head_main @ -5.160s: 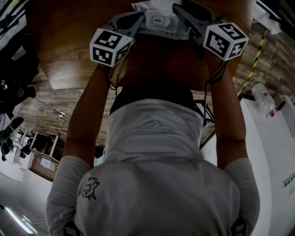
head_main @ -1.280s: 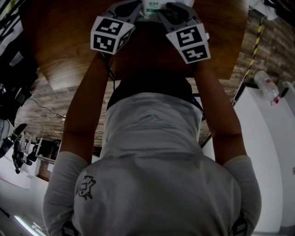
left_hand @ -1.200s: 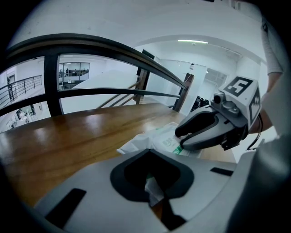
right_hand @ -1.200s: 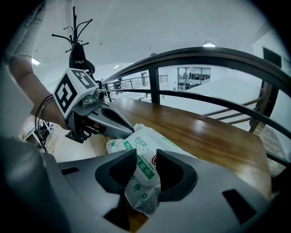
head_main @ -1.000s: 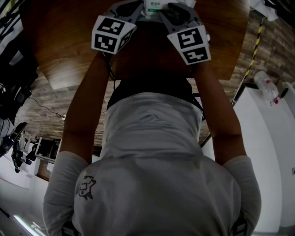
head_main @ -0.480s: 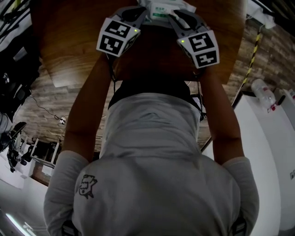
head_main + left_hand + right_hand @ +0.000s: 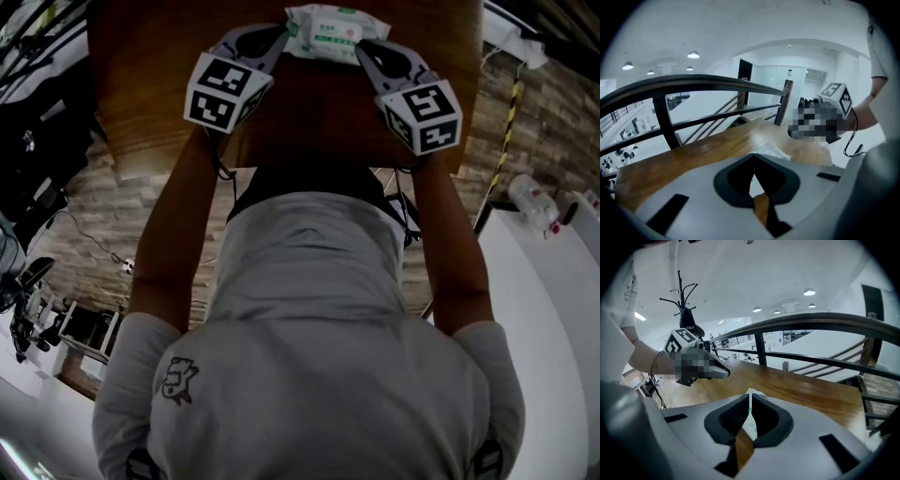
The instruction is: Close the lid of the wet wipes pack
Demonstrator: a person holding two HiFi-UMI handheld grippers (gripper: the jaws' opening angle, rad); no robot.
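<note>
The wet wipes pack [image 7: 335, 31], white with green print, lies flat on the brown wooden table [image 7: 150, 84] at the top of the head view; its lid looks down. My left gripper [image 7: 279, 34] hovers just left of the pack with its jaws together and nothing between them; the pack [image 7: 771, 151] peeks over its tips [image 7: 754, 155]. My right gripper [image 7: 362, 45] hangs just right of the pack. Its jaws have just been closing and now meet [image 7: 750, 392], empty, with the pack [image 7: 750, 420] showing as a white sliver through the slit behind them.
A dark metal railing [image 7: 693, 84] runs along the table's far side. Right of the table, at floor level, stand a yellow-black striped pole [image 7: 506, 131] and a white counter with a plastic bottle [image 7: 530, 199]. The person's torso fills the lower head view.
Both grippers have lifted and drawn back from the pack, which now shows whole between them. The right gripper's jaws have closed. The pack's raised lid seen earlier now lies flat.
</note>
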